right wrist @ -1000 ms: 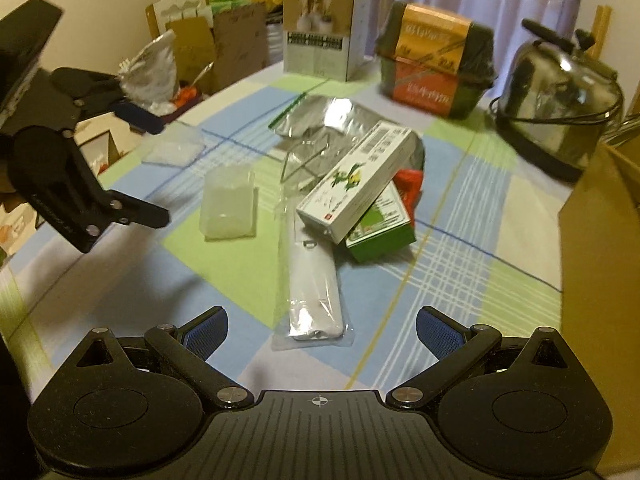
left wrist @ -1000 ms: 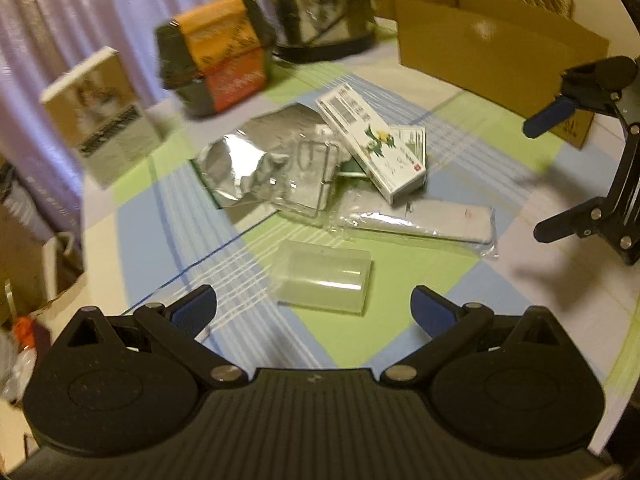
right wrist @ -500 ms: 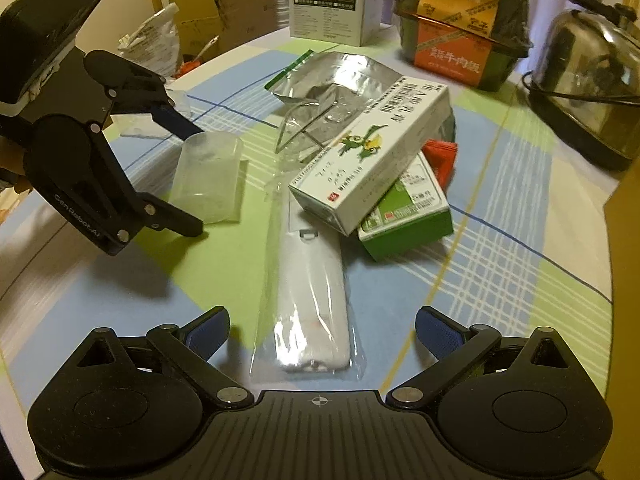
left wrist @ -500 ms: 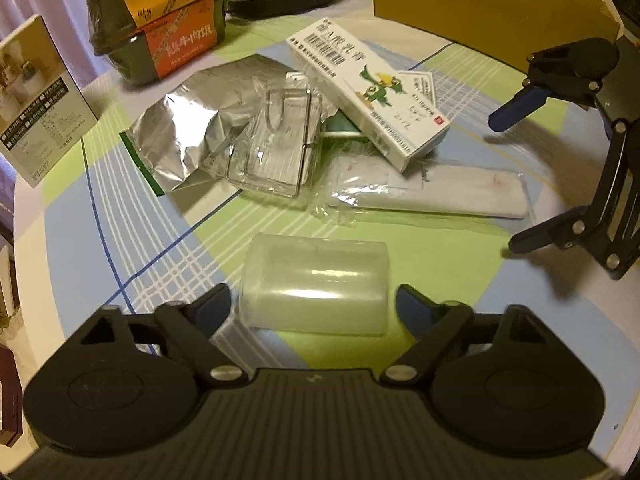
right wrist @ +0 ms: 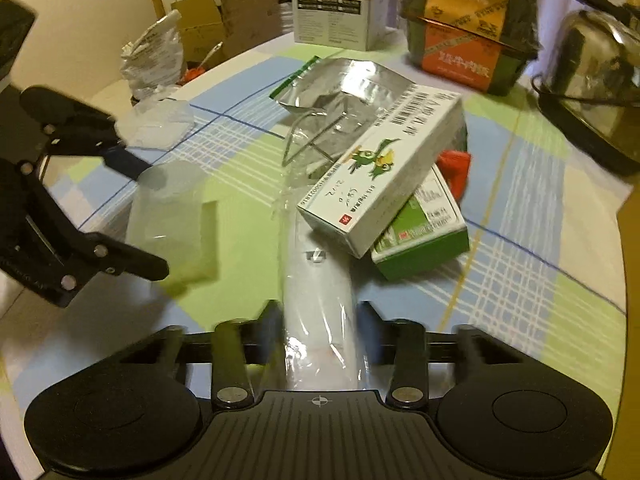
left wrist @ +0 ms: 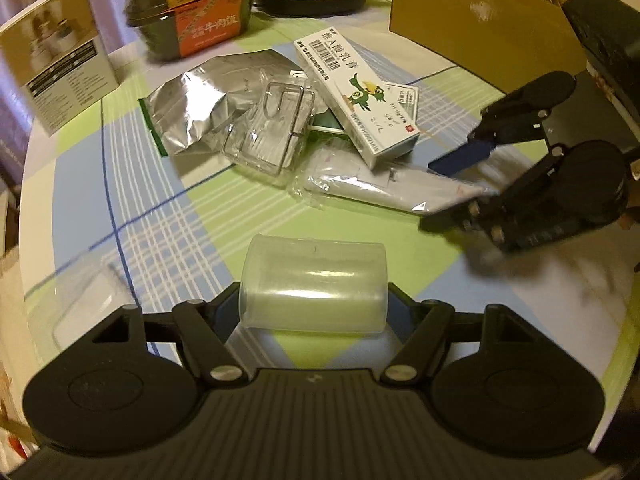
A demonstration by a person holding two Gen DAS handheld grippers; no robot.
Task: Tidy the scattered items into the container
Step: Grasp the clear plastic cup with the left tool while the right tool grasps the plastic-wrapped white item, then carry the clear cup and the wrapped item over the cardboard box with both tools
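Cup [left wrist: 314,284]: translucent, frosted plastic, smooth.
Pouch [left wrist: 200,108]: crinkled, shiny foil.
Sleeve [right wrist: 318,320]: glossy clear film, possibly over white plastic.
Carton [left wrist: 480,28]: matt brown cardboard.
Worktop [left wrist: 160,216]: checked cloth.

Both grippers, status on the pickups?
Left gripper jaws around clear cup. Right gripper jaws flanking bagged white item; its far end under white carton.

Checked-cloth table [left wrist: 168,216] with clear cup [left wrist: 314,282], foil pouch [left wrist: 208,100], bagged white item [right wrist: 316,300], cardboard box [left wrist: 480,28], kettle [right wrist: 596,68].

2 cartons [left wrist: 356,92], 1 cup [left wrist: 314,280], 1 foil pouch [left wrist: 208,100], 1 cardboard box [left wrist: 480,28].
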